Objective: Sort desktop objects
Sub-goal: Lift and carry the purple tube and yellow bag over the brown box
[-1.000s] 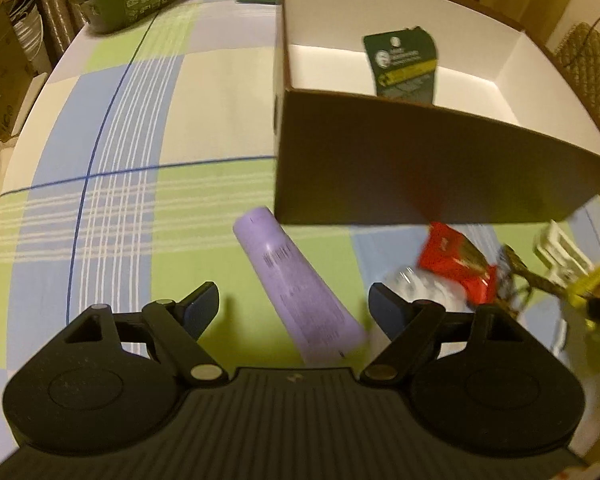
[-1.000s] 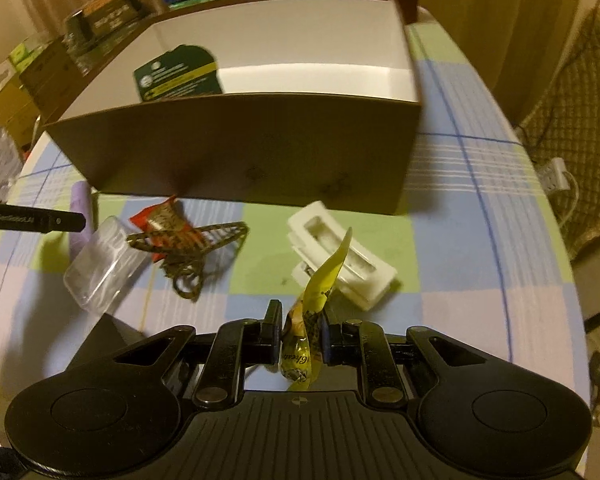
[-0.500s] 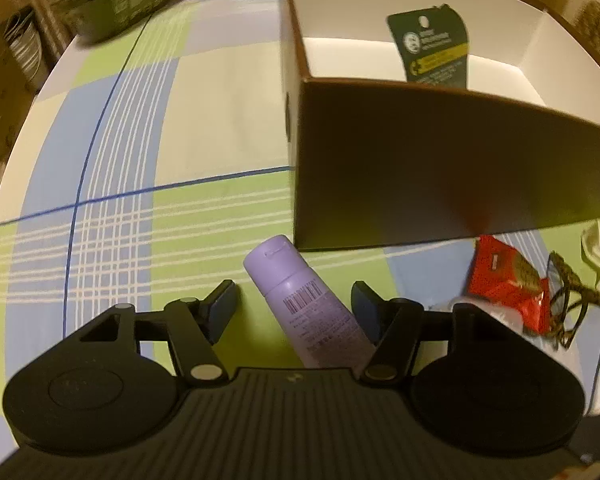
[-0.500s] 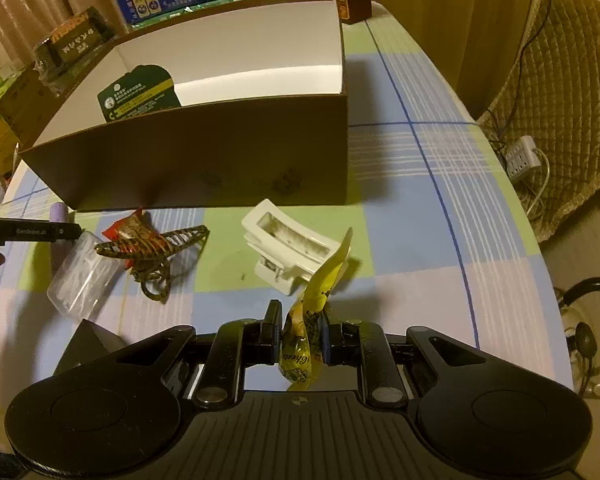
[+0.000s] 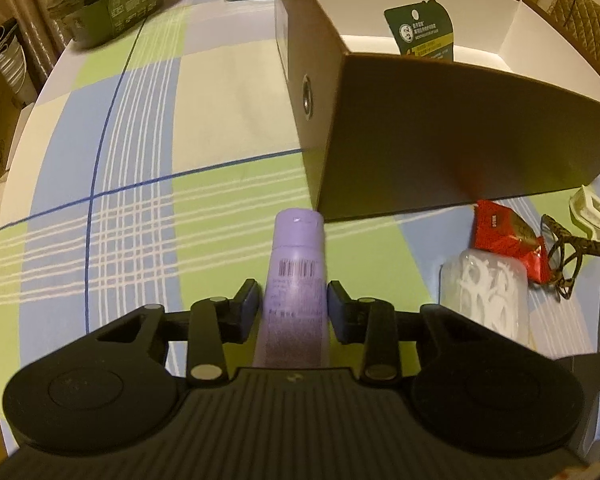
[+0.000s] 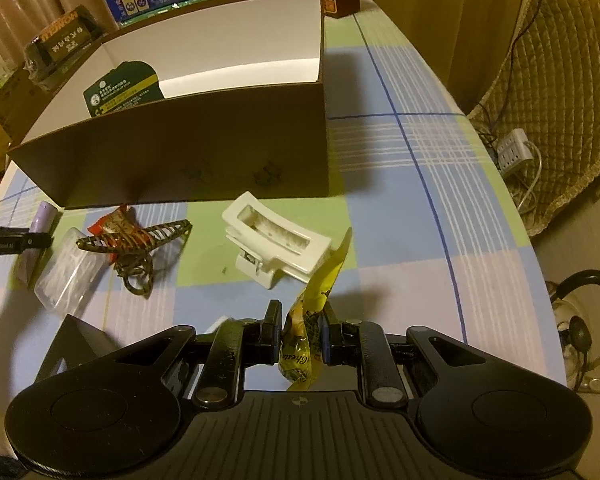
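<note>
While a second ago its jaws stood wide either side of the lilac plastic tube (image 5: 296, 276) lying on the checked tablecloth (image 5: 140, 160), the left gripper (image 5: 294, 306) is now closing on it, pads at the tube's flanks, so a lift toward the brown cardboard box (image 5: 460, 132) looks close. The right gripper (image 6: 299, 330) stays clamped on a crumpled yellow snack wrapper (image 6: 312, 312). The tube's lower end is hidden behind the gripper body, and firm contact is hard to judge.
</note>
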Demonstrator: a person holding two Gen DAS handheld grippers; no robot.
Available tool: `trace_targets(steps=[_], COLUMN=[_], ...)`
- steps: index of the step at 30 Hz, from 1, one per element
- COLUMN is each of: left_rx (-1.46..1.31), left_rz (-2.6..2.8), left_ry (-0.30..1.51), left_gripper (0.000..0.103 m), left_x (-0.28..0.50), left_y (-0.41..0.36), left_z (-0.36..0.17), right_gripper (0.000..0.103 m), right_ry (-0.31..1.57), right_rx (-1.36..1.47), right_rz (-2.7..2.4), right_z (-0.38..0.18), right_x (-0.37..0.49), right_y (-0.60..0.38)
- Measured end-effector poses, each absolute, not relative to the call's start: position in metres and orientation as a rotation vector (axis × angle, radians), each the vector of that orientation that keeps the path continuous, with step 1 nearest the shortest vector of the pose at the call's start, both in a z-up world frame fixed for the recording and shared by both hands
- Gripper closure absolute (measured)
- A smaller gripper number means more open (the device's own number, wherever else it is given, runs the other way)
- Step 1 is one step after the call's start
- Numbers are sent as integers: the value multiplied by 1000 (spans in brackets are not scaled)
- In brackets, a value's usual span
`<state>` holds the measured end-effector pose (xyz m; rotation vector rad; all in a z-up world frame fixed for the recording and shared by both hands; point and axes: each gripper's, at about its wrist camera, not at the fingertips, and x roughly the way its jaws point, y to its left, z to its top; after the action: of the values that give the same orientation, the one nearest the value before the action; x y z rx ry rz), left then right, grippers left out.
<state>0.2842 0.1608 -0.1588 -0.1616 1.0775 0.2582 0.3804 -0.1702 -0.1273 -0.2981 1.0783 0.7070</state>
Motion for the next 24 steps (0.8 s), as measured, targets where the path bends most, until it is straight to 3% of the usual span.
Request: trace_targets(steps=[15, 24], left_rx=[-172, -213], left_rz=[246, 267], left_ry=[1087, 980], left_gripper=[75, 75], left_x=[262, 229], left_y=[148, 143], left_z=[-154, -113], right_gripper=[87, 87], right_ry=[1075, 1035], right_rx=[-301, -312], right_rz=[689, 728], right_z=[-129, -118], right_x=[375, 371], right_y=[-184, -178])
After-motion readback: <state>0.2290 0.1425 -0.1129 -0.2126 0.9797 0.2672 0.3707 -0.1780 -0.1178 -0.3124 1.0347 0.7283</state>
